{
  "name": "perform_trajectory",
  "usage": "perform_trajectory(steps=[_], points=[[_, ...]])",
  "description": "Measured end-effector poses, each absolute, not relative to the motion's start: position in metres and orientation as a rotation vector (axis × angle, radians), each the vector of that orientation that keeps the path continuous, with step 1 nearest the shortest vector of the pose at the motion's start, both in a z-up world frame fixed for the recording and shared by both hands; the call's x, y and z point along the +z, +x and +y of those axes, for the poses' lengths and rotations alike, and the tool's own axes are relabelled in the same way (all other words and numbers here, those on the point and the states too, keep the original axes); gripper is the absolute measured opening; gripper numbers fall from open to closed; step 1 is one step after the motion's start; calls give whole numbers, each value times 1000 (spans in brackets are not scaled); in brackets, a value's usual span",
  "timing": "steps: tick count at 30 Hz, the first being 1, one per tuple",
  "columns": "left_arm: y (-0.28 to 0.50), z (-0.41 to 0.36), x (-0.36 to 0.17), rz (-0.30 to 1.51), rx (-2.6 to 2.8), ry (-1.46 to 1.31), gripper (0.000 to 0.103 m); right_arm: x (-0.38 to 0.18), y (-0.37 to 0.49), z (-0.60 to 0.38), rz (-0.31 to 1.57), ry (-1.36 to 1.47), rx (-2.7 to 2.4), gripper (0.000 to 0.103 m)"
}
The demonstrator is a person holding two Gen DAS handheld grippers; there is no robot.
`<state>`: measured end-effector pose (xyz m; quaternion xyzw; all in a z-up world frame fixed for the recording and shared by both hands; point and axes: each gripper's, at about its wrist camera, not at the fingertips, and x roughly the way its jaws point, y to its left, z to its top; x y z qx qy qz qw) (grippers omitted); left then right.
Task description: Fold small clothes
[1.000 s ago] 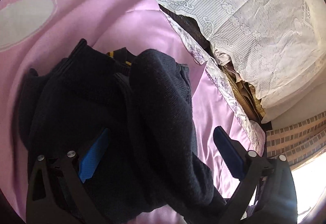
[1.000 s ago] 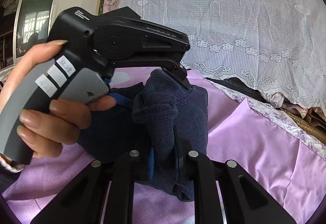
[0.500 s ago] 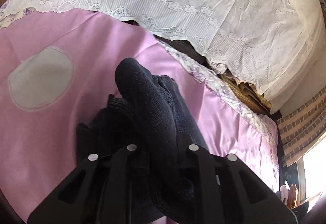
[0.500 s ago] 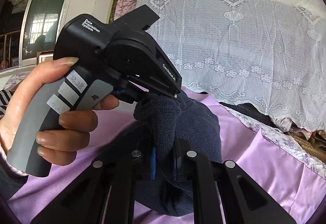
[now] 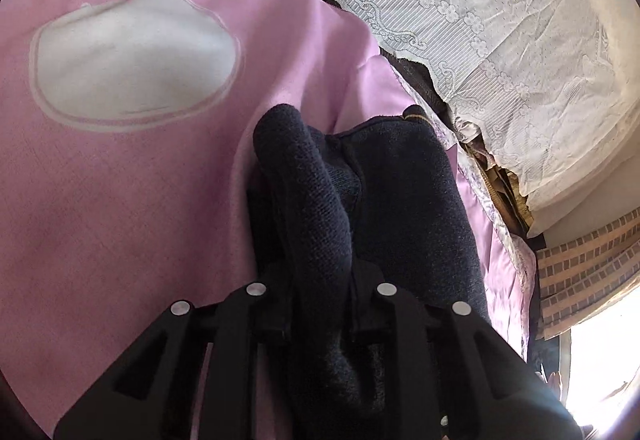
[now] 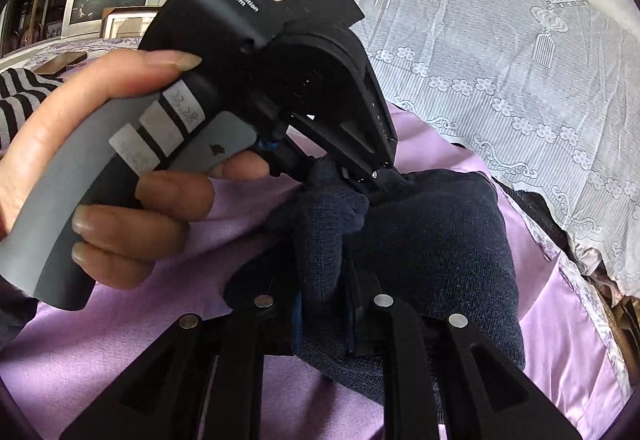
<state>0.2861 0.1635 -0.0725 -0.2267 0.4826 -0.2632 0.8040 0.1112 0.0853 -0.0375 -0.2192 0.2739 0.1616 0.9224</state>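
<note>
Both grippers clamped on the dark knit, lifted over the pink sheet

We held the navy sweater (image 5: 400,208) with our left gripper (image 5: 320,280), jaws pressed tight on a rolled fold where a second earlier they had stood wide apart around it. Our right gripper (image 6: 324,304) was likewise pinched on a bunched edge just beside the left one. The garment hung gathered above the pink sheet (image 5: 140,200), so we judged a two-point hold secured and the fold ready to be laid down.
</note>
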Motion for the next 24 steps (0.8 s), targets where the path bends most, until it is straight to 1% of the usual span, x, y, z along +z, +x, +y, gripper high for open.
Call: perform_trajectory(steps=[1,2,4,6,7,9,11,12,13,14,15,17,20,21,23,24], points=[[284,163,-68,1030,-552,-472,23,-35,108,82,554,-439,358,30],[280,162,-61,1017,-525,-438,25,-32,104,79,546,-426,376,30],[271,159,-45,959,-426,-325,35,-22,97,65,537,-364,432,30],[263,155,-29,900,-363,-237,38,-8,91,45,522,-279,505,27],[259,154,-21,880,-359,-226,39,0,88,34,513,-240,538,27],[251,154,-6,841,-372,-241,41,14,85,11,488,-170,570,26],[243,149,9,804,-394,-250,46,27,91,-18,481,-65,556,26],[238,144,15,785,-412,-244,49,31,96,-33,482,6,537,22],[233,138,20,769,-432,-237,54,33,102,-48,490,85,517,14],[229,129,26,762,-449,-226,57,32,109,-62,506,164,497,10],[226,122,26,759,-461,-211,61,29,116,-73,529,228,485,5],[226,106,19,776,-463,-169,64,15,122,-82,575,272,472,4],[239,93,-16,875,-449,-146,65,-2,126,-58,619,168,451,4],[244,92,-31,916,-439,-156,68,-6,125,-56,647,154,436,3],[244,95,-49,893,-443,-162,72,-24,136,-59,726,211,431,2],[239,92,-51,865,-443,-119,72,-31,137,-65,729,257,447,1]])
